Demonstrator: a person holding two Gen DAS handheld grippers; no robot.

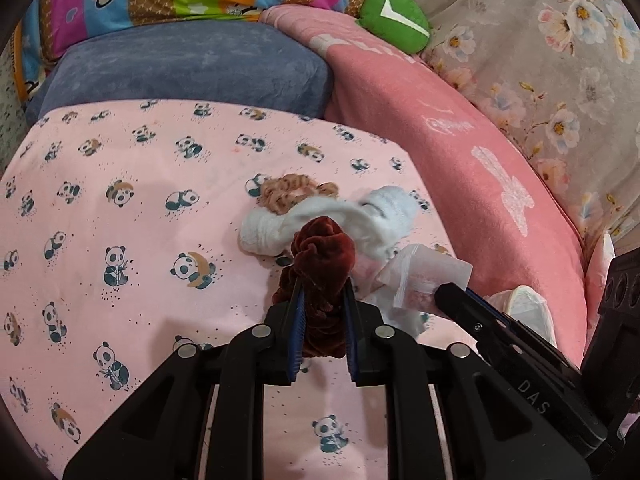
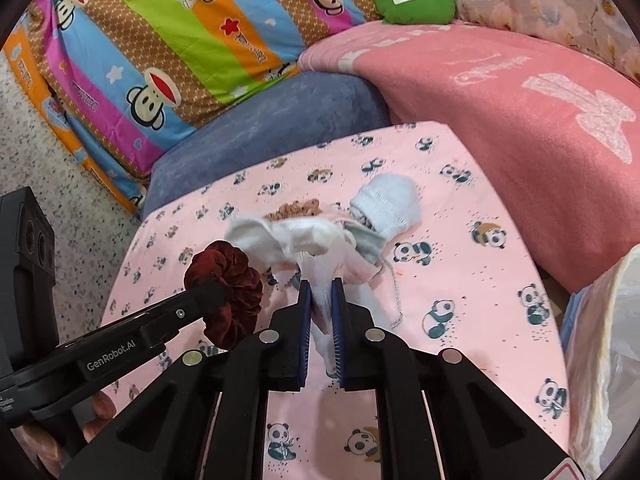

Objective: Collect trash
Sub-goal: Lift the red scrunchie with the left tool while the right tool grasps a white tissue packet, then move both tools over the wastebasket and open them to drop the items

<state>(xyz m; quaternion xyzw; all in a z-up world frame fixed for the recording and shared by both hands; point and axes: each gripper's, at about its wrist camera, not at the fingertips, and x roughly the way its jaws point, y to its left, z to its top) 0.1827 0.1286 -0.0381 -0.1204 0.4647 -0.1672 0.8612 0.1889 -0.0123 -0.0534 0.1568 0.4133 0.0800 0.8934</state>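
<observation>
The panda-print sheet (image 2: 480, 300) fills the lower half of both views and carries everything that matters; a translucent plastic bag (image 2: 608, 360) bulges at the right edge of the right wrist view, probably where the trash goes.

At frame centre lies a tangle of soft items. The white sock (image 2: 388, 204) sits balled up just right of centre, with a second white sock (image 1: 276, 228) stretched across the heap, a tan scrunchie (image 1: 288, 192) peeking out behind it. These are limp, light cloth and look like laundry, not trash.

The crumpled tissue wrapper (image 1: 424, 276), lower right of centre in the left wrist view, is the likeliest trash: thin, feather-light, easily torn, holding no shape. The right gripper (image 2: 320, 312) has its blue pads clenched on a gathered white fold of it, which is the sound way to hold it, since a bunched pinch will not slip as a single ply would.

The left gripper (image 1: 322, 308) is clamped on the maroon velvet scrunchie (image 1: 320, 256), plush, springy and grippy; a hold across its bunched band stays secure
</observation>
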